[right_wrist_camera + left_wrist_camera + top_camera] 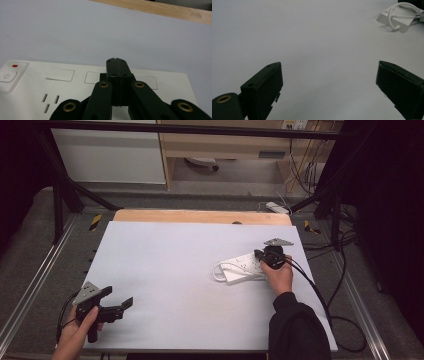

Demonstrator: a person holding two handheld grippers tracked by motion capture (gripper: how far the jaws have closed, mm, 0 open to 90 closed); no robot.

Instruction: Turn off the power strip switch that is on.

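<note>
Surface: my work lies on a pale grey sheet [165,285] over a wooden table [200,216], whose bare strip runs along the far edge
Room: dark metal frame bars around the table, a pale cabinet [107,155] behind, loose cables on the floor at the right
My left gripper [120,302]: at the near left corner, jaws spread wide, gripping nothing, close to the sheet's near edge
Open room: bare sheet stretches from my left jaws across the middle
Power strip [245,266]: white, flat, right of centre, its cord looped beside it
My right gripper [258,254]: jaws pressed together, empty, over the strip's sockets, near the right edge
</note>
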